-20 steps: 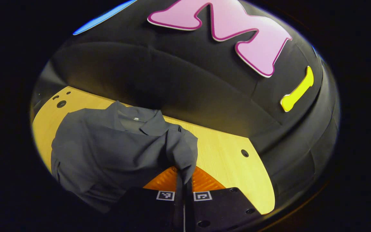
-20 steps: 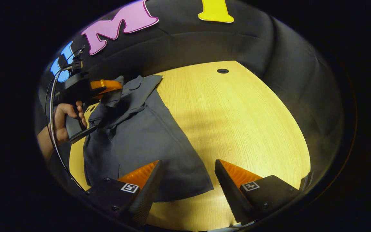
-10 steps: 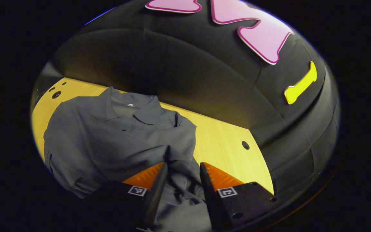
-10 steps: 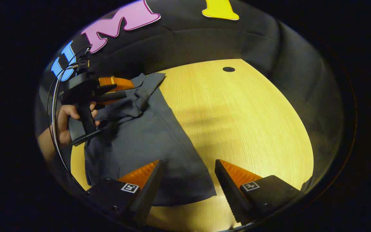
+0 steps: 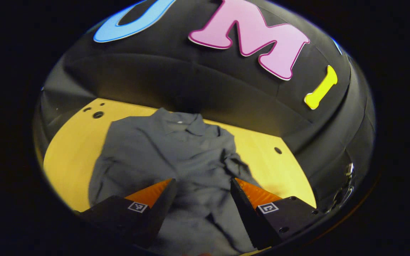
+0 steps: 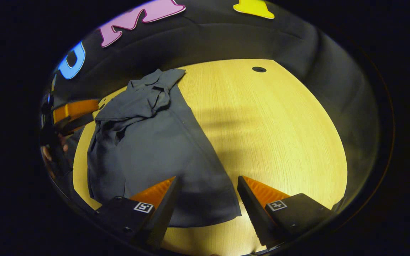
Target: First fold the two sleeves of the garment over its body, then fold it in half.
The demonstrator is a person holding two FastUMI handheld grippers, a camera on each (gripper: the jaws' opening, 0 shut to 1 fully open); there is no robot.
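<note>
A dark grey polo shirt [image 5: 176, 160] lies flat on the wooden table [image 5: 73, 156], collar toward the back wall. One sleeve is folded over its body and lies rumpled near the collar [image 6: 144, 103]. My left gripper [image 5: 199, 199] hangs open above the shirt's lower body, holding nothing. My right gripper [image 6: 206, 199] is open over the shirt's bottom hem [image 6: 205, 213], with nothing between its fingers. In the right gripper view the left gripper [image 6: 71, 115] sits at the far left edge, in a person's hand.
The table [image 6: 279, 135] stretches bare to the right of the shirt. It has a round hole at the back right [image 6: 259, 69] and small holes at the back left [image 5: 97, 114]. The black cloth wall rises close behind the collar.
The left gripper let go of the sleeve, opened, and pulled back away from the collar toward the shirt's lower body. The sleeve now rests folded on the shirt. The right gripper barely moved.
</note>
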